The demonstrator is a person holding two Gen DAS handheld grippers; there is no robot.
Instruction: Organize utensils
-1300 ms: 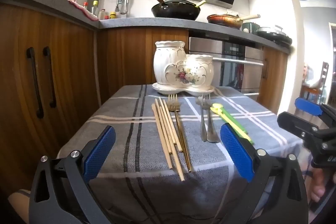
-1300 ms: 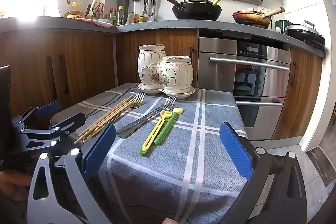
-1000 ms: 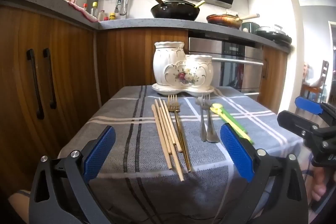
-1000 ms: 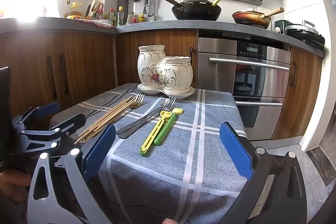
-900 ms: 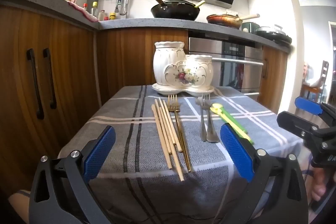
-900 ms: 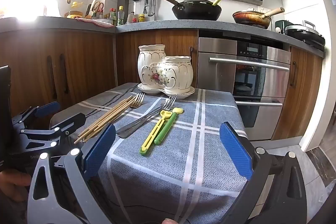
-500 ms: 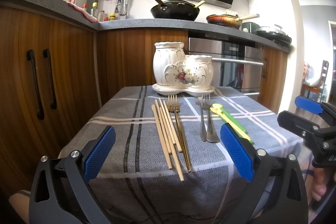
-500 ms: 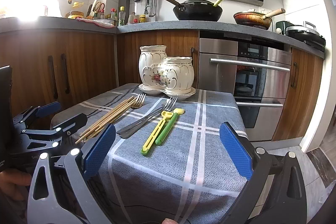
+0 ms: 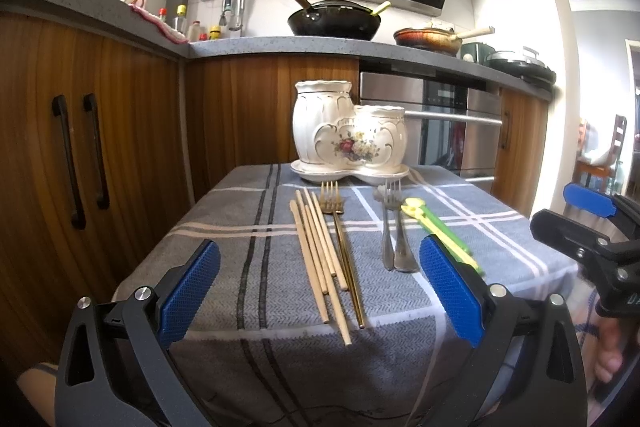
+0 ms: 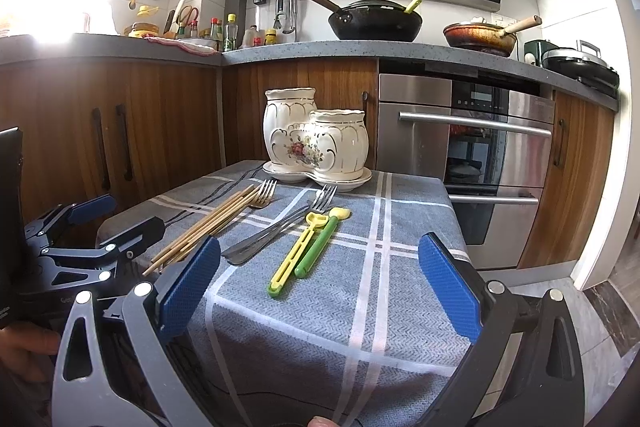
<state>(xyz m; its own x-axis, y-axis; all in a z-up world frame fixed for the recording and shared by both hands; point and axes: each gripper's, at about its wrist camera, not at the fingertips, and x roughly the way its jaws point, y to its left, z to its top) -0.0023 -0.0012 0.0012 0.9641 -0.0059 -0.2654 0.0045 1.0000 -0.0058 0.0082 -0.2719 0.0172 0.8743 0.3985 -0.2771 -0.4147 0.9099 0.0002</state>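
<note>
Left wrist view, entry: left tool (image 9: pixel 318 285) spread wide, holding nothing, short of the worktop's (image 9: pixel 248 259) near edge; right tool (image 10: pixel 318 281) likewise wide and bare. Chopsticks (image 9: pixel 318 255), gold fork (image 9: pixel 340 227), steel forks (image 9: pixel 392 231) and green-yellow utensils (image 10: pixel 308 247) lie mid-worktop, long axes running near edge to far, tines toward the ceramic holder (image 9: pixel 348 135). I judge a crosswise pinch at one handle end best.

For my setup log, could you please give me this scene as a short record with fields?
surface: table under grey checked cloth
holder: white ceramic two-pot caddy, far end, nothing visible inside
chopsticks: wooden bundle, lying flat
forks: gold fork; two steel forks
plastic utensils: yellow and green pair
left gripper: open, holding nothing
right gripper: open, holding nothing
</note>
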